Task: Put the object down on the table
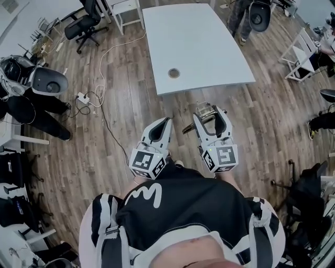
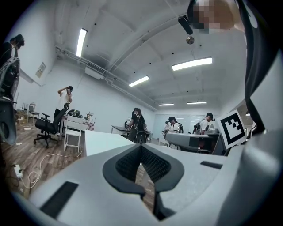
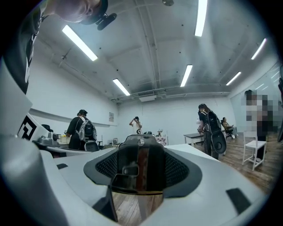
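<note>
My right gripper (image 1: 211, 113) is shut on a small dark object with metal trim (image 1: 205, 111), held over the wooden floor just short of the white table's (image 1: 199, 42) near edge. In the right gripper view the object (image 3: 138, 170) fills the gap between the pads of the right gripper (image 3: 139, 148); what it is I cannot tell. My left gripper (image 1: 167, 121) hangs beside it to the left, shut with nothing in it, and its ribbed pads meet at the tips of the left gripper (image 2: 141, 146). The table (image 2: 99, 140) lies ahead.
A round cable hole (image 1: 174, 73) sits near the table's front edge. A white cable and power strip (image 1: 84, 97) lie on the floor to the left. Office chairs (image 1: 86, 23), a white chair (image 1: 127, 11) and people (image 1: 242, 15) stand around the table.
</note>
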A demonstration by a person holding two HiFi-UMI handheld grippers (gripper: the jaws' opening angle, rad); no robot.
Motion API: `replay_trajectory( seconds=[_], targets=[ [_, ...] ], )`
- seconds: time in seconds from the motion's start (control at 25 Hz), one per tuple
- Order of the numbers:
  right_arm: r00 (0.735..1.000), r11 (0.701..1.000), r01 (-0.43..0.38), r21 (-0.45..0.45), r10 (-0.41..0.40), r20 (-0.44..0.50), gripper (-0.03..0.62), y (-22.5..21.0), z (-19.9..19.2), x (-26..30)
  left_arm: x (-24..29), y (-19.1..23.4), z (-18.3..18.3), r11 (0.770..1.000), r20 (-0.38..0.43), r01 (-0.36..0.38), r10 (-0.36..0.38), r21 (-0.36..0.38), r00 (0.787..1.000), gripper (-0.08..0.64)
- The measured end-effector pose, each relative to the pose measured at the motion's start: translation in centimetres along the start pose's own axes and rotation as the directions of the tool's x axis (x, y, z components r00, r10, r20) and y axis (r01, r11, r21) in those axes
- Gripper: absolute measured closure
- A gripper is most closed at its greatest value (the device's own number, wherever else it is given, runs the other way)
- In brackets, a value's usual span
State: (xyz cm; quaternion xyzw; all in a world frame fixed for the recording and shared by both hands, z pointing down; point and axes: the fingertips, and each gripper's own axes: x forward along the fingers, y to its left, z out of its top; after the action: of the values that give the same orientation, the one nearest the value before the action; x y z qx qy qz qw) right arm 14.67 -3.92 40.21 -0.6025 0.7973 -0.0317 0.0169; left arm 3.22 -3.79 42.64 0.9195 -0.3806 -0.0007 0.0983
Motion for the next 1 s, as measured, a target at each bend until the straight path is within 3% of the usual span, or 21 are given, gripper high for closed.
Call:
replay_trajectory(
  seconds=[0.24,0.44,0.68,1.0],
  targets=[
    [0.999,0.999,-0.043,0.005,0.043,-0.002,0.301,1.3,-0.1,2.7,-0.5,3.0,0.2,0.998,-0.001,-0.056,0.056,-0.012,0.998,0.555],
    [0.999,0.999,-0.04,-0.019,0.04,0.01,0.301,1.8,0.4,5.1,0.6,5.9,0.4,0.998,-0.002,-0.061,0.061,-0.01,0.998,0.555],
    [1.0,1.0,0.004,-0.017,-0.004,0.015,0.301,-0.7,0.7,9.5,5.2,9.1,1.5,1.0,0.009,-0.025,0.025,-0.005,1.0,0.555],
    [0.999,0.999,0.037,-0.034,-0.036,0.017,0.301,-3.5,1.2,19.3,13.3,16.5,3.6,1.0,0.01,0.017,-0.017,0.0,1.0,0.555]
  ],
)
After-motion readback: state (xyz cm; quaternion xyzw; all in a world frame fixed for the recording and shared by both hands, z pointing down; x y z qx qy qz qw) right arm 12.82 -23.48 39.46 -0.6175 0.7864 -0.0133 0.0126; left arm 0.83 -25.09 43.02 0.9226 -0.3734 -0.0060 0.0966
